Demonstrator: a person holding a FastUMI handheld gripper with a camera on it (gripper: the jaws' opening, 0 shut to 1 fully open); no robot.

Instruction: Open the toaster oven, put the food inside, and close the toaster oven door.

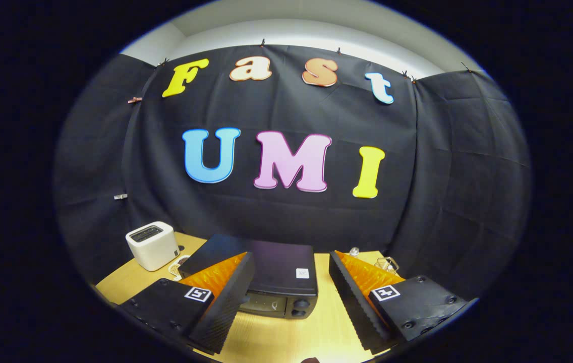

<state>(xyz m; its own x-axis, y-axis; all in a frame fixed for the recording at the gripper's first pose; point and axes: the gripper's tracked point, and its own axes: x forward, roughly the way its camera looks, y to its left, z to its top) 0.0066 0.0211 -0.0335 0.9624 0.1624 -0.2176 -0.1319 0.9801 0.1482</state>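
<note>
A black toaster oven (271,272) sits on the wooden table (327,322), seen from above, its door shut and two knobs on the right of its front. My gripper (291,259) hovers above it, open wide, nothing between its fingers. The left finger (228,292) overlaps the oven's left part, and the right finger (352,295) stands to the oven's right. I cannot make out the food with certainty.
A white two-slot toaster (153,245) stands left of the oven, with a small patterned item (179,265) beside it. Small clear glass things (386,263) sit beyond the right finger. The black cloth wall rises close behind the table.
</note>
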